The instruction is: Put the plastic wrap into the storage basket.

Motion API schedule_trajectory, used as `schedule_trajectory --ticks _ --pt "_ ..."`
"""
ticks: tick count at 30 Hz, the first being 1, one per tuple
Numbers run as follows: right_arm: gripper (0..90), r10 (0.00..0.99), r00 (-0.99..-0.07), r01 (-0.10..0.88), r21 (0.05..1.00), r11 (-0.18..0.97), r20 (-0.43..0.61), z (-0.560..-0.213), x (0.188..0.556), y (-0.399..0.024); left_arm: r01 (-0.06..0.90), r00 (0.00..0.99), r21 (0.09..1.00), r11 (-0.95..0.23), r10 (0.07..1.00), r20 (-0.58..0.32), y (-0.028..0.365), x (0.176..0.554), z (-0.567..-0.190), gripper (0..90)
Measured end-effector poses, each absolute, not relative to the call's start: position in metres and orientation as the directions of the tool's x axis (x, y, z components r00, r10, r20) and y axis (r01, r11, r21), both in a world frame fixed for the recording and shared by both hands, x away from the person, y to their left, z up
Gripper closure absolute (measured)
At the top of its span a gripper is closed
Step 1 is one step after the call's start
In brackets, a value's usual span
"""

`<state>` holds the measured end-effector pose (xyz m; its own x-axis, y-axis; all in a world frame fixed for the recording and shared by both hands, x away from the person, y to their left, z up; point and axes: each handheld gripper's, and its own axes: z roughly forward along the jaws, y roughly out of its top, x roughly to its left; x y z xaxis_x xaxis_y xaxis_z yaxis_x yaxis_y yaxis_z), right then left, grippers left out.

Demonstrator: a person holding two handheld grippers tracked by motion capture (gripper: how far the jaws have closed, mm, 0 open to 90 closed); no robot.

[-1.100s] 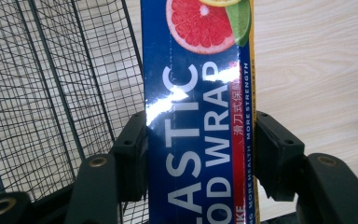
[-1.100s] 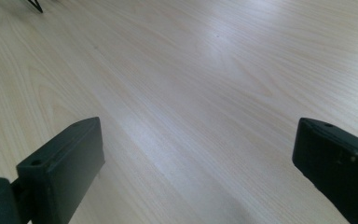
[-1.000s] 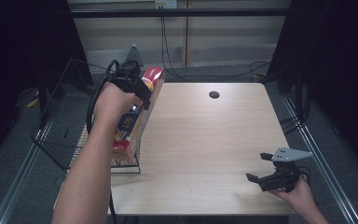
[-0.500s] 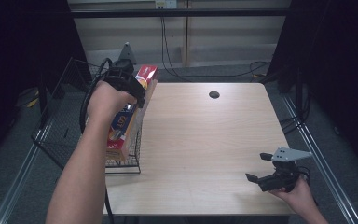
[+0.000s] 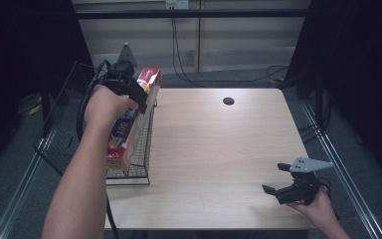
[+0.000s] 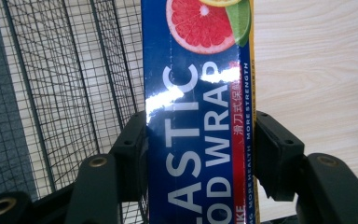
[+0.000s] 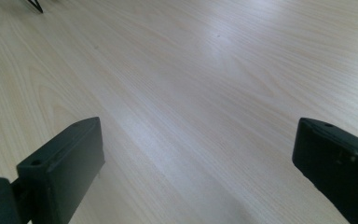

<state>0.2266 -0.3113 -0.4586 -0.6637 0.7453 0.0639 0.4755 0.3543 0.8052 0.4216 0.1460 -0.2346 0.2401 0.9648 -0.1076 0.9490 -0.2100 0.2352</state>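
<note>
The left gripper [image 5: 142, 102] is clamped on the plastic wrap box [image 5: 129, 127], holding it tilted over the wire basket [image 5: 64, 144]. The right gripper [image 5: 278, 181] rests on the table [image 5: 219, 149], jaws wide apart.

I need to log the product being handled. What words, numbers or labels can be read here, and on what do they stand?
"ASTIC" over "OD WRAP": big white letters, cut off at the frame's edge, on the blue box clamped in the left tongs.
"MORE STRENGTH": small white print along the box's red stripe.
Chinese characters beside it: too small to read reliably.
A number on the box in the high view: blurred, unreadable.
</note>
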Motion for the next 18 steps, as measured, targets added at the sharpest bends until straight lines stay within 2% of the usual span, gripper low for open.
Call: schedule_trajectory --ticks 18 --pt "1.9 0.744 -0.665 0.477 0.804 0.355 0.065 -0.459 0.226 -0.31 0.958 0.183 0.243 -0.155 0.979 -0.095 0.17 0.421 -0.227 45.1"
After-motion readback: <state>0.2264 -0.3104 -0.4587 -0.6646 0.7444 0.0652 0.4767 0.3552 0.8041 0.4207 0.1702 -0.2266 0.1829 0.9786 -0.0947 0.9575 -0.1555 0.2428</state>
